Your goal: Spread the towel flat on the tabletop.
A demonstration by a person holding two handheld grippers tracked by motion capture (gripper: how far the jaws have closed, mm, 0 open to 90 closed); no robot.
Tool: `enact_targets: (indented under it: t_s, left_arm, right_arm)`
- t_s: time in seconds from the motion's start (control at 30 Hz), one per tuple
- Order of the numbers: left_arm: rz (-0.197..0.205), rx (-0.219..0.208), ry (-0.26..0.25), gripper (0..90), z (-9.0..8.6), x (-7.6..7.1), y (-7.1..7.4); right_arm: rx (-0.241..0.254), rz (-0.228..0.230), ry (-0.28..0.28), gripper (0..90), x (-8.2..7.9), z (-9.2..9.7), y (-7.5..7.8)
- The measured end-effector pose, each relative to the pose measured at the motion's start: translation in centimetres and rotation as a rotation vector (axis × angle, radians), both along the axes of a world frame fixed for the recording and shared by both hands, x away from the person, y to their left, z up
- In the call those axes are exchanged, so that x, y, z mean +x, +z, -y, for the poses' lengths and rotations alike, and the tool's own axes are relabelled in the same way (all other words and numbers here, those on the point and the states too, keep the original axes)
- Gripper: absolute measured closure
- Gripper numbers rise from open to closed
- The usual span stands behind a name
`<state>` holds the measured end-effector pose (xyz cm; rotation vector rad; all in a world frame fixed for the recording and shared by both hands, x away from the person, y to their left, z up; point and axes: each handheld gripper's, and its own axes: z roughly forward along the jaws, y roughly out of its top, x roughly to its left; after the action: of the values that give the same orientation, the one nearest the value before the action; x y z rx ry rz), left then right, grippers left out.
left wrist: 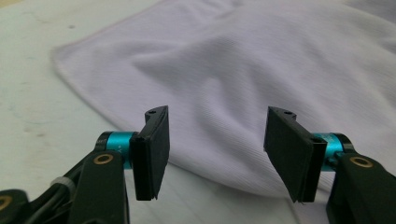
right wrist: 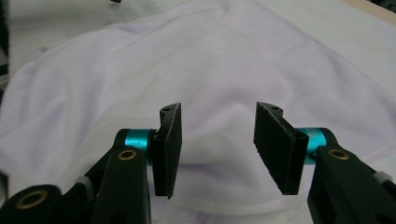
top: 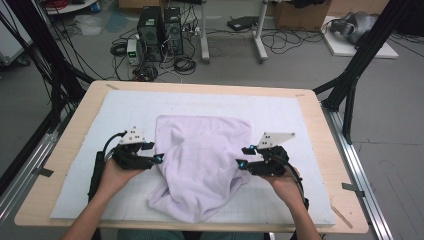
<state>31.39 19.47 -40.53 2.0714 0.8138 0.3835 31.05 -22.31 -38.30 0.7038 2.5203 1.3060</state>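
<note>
A pale lilac towel [top: 202,160] lies rumpled in the middle of the white mat [top: 280,107]. My left gripper [top: 159,160] sits at the towel's left edge, jaws apart with nothing pressed between them. In the left gripper view the towel [left wrist: 243,79] spreads beyond the open left gripper [left wrist: 217,151], its hem just past the pads. My right gripper [top: 242,158] is at the towel's right edge. In the right gripper view the right gripper [right wrist: 217,147] stands open over the towel [right wrist: 187,65], with no cloth pinched between the pads.
The mat covers a wooden table [top: 80,117] with rounded corners. Black frame struts [top: 350,75] stand at the table's far right and left. Beyond the table, computer towers [top: 160,32] and cables lie on the floor.
</note>
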Motion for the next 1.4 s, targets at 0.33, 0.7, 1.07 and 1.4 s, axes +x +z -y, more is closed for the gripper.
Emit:
enact_targets:
  t_s: [0.33,0.7,1.07,1.4]
  left_arm:
    - [-0.063,0.095,-0.202,63.2,2.7,-2.1,-2.5]
    - [0.029,-0.02,-0.092,86.4,0.8,-1.1,-0.3]
    - [-0.06,-0.012,0.094,86.4,0.1,5.3,-2.9]
    - [0.013,-0.026,0.126,56.1,-0.9,3.5,-0.7]
  right_arm:
    - [-0.059,-0.034,0.056,53.7,-2.6,-1.7,-3.8]
    - [-0.117,0.058,0.037,85.9,-1.6,-1.9,-1.7]
    - [-0.131,-0.081,-0.095,86.5,6.7,-1.0,-3.4]
    - [-0.106,-0.076,-0.085,74.2,6.1,-1.0,-3.2]
